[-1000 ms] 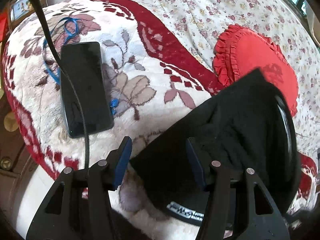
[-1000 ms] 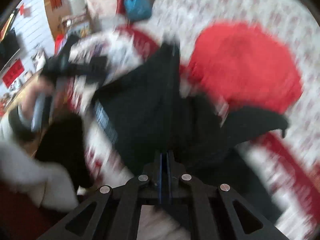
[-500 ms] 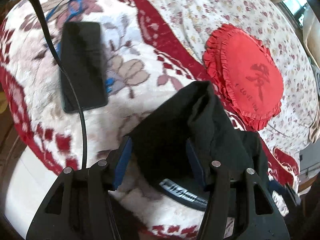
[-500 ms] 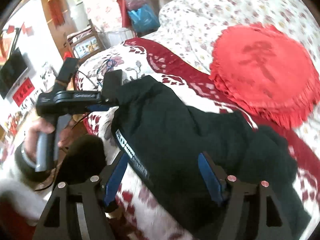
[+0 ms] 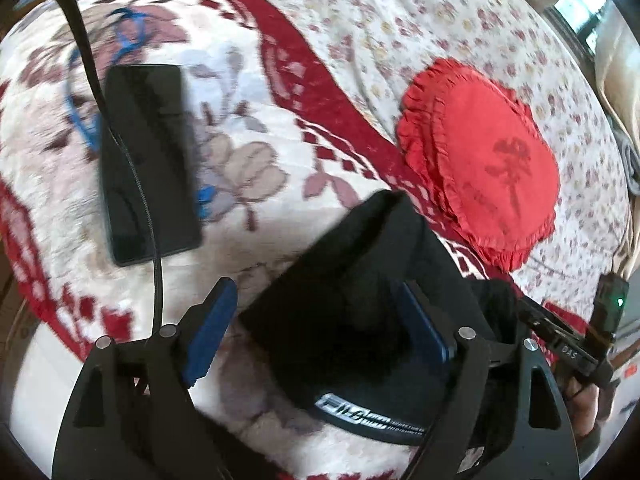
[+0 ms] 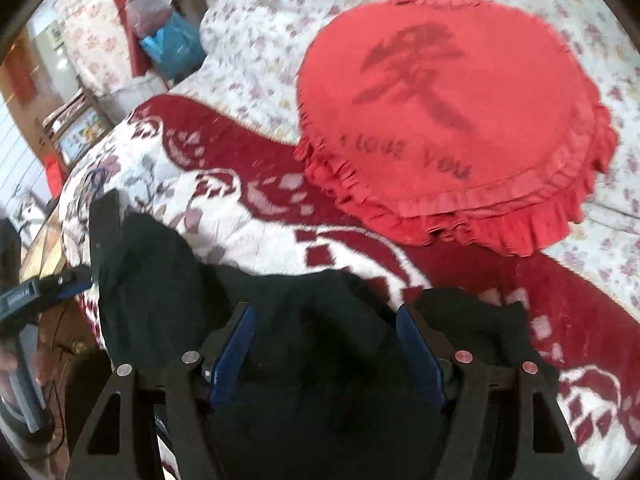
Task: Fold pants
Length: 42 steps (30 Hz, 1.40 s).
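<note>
Black pants (image 5: 360, 320) bunched on a plush red-and-white blanket (image 5: 260, 216), waistband with its white lettering nearest the left camera. Lying between the spread blue pads of the left gripper (image 5: 316, 328): jaws wide, one pad clear of the cloth on the blanket side, the other half buried against the fabric, nothing pinched. Same story at the right gripper (image 6: 326, 340) (jaws wide apart, black cloth filling the gap and spilling past both pads, no grip closed on it). A peak of fabric raised at the far edge in the left view, pointing toward a red frilled cushion (image 5: 484, 176). Cushion just beyond the pants, on a flowered bedspread (image 5: 400, 32), with dark lettering across its face. Off to the left, well apart from the pants, a dark phone (image 5: 148, 160) flat on the blanket, a black cable (image 5: 132, 168) crossing it and a blue cord (image 5: 80, 116) beside it. Left gripper also seen from the right view at the frame's left edge, close to the pants' far end; contact there impossible to tell.
</note>
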Tool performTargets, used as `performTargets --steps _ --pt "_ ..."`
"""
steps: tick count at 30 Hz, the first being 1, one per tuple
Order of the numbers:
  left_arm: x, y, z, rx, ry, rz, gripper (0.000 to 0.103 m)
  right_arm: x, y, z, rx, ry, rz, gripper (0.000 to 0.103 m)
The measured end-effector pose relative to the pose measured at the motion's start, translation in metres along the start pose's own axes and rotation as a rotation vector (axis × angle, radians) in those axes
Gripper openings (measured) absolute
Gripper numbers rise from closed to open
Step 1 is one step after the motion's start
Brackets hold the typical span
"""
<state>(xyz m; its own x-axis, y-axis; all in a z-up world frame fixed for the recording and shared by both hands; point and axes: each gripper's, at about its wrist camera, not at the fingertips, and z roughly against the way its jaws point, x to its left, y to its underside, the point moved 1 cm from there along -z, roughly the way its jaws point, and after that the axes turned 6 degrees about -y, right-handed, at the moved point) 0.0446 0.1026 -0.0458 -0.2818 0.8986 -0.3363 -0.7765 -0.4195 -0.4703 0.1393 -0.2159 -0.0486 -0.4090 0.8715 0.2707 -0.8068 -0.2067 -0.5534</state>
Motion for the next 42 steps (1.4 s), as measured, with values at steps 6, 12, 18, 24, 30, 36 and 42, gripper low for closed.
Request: performTargets --steps 6,12,18,24,30,36,42 --pt "-0.042 0.005 -0.012 -0.043 0.004 -0.126 0.040 -0.004 0.000 -0.033 0.048 0.059 0.041 0.006" --pt "-0.030 0.009 0.002 -0.037 0.005 -0.152 0.008 -0.002 -0.009 -0.006 -0.033 0.085 0.068 0.001" --pt "0.002 0.027 0.001 -0.006 -0.097 -0.134 0.008 -0.005 -0.013 -0.028 0.002 0.107 0.047 0.001" --pt "-0.006 0.031 -0.007 -0.007 -0.158 -0.177 0.009 -0.009 -0.008 -0.042 0.024 0.134 0.025 0.005" --pt "-0.013 0.028 0.012 -0.049 -0.230 -0.198 0.021 -0.006 0.006 0.026 -0.050 0.098 -0.002 0.036" --pt "-0.027 0.026 0.032 -0.118 -0.266 -0.231 0.026 0.025 0.042 0.048 -0.057 0.003 0.018 0.037" --pt "-0.050 0.031 0.049 -0.161 -0.244 -0.271 0.043 0.038 0.091 0.021 0.041 0.005 0.013 0.037"
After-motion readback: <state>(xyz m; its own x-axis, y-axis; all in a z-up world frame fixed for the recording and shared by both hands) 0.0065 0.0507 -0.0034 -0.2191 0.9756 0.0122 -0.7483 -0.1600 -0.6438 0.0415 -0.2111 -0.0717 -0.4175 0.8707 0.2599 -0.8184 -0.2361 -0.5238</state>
